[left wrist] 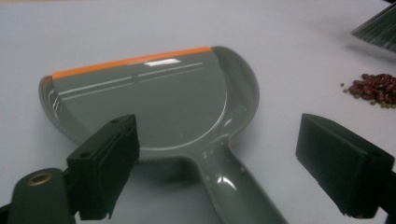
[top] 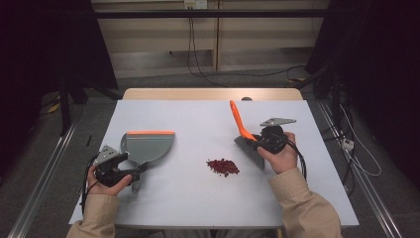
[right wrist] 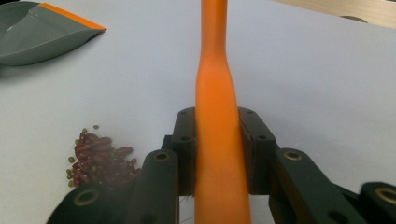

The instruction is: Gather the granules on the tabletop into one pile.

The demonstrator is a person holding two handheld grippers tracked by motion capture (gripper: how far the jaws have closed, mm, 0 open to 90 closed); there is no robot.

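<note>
The person's sleeves are coming in at the near edge of the pale desk (top: 198, 198). The left hand-held gripper (top: 130, 174) is standing spread, its jaws on either side of the handle of the smooth grey plastic dustpan (left wrist: 154, 102) with an orange lip. The right hand-held gripper (top: 255, 141) is pinching the orange-handled brush (right wrist: 217, 116), its dark bristles resting on the desk. A small heap of red beans (top: 223, 166) is lying between them, just beside the bristles. No writing is showing.

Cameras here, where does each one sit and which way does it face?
High view: above the person's side, looking forward and down on the table; both forearms show.
Left gripper view: along open jaws flanking the dustpan handle.
Right gripper view: along jaws shut on the brush handle.
Both gripper views share the beans and dustpan.
</note>
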